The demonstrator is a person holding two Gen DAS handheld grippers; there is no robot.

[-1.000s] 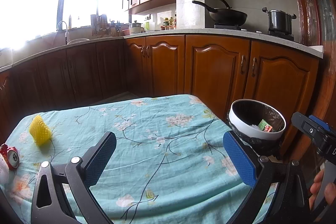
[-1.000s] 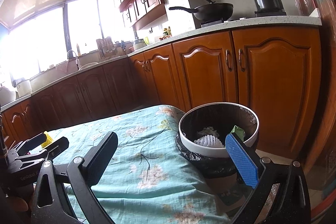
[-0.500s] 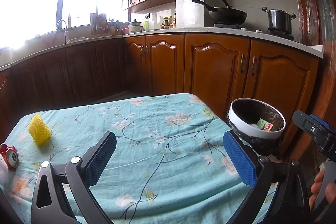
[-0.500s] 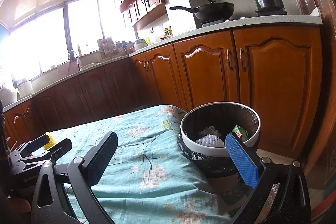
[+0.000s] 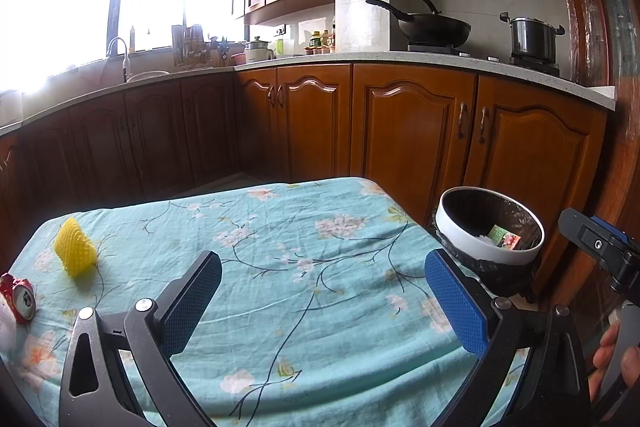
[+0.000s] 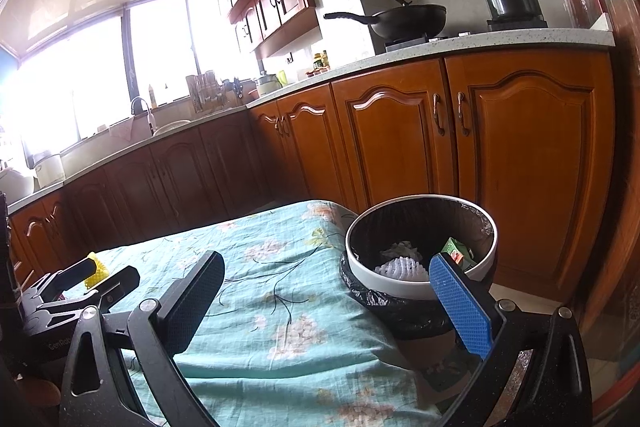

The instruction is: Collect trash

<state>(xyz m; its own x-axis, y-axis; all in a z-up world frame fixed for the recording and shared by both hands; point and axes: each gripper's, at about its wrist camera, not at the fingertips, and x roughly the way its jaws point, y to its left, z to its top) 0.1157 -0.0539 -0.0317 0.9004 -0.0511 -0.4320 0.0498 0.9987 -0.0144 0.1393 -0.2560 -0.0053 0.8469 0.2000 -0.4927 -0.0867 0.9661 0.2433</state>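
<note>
A worktop draped in a pale turquoise cloth printed with branches and blossoms (image 5: 304, 267) is spread across the lower half of both views, and it is judged to serve as the staging surface from which rubbish is gathered. At its right edge a round white-rimmed bin lined with a black bag (image 5: 486, 255) is stood just beside the cloth, low enough that items can be dropped in from above; it is seen at right of centre in the right wrist view (image 6: 408, 289). Inside it a white foam fruit net (image 6: 398, 269), crumpled paper and a small green carton (image 6: 456, 251) are already lodged.

The left claw (image 5: 322, 301) is held wide with nothing between its pads, hovering above the cloth in the lower middle of the frame. The right claw (image 6: 332, 303) is likewise spread wide and empty, poised near the bin's rim.

Two pieces are left on the cloth at the far left of the left wrist view: a yellow foam fruit net (image 5: 75, 254), stood up on its edge, and, nearer the frame's border, a crushed red drinks can (image 5: 18, 299) lying on its side. The left claw is judged the better placed to fetch them.
</note>
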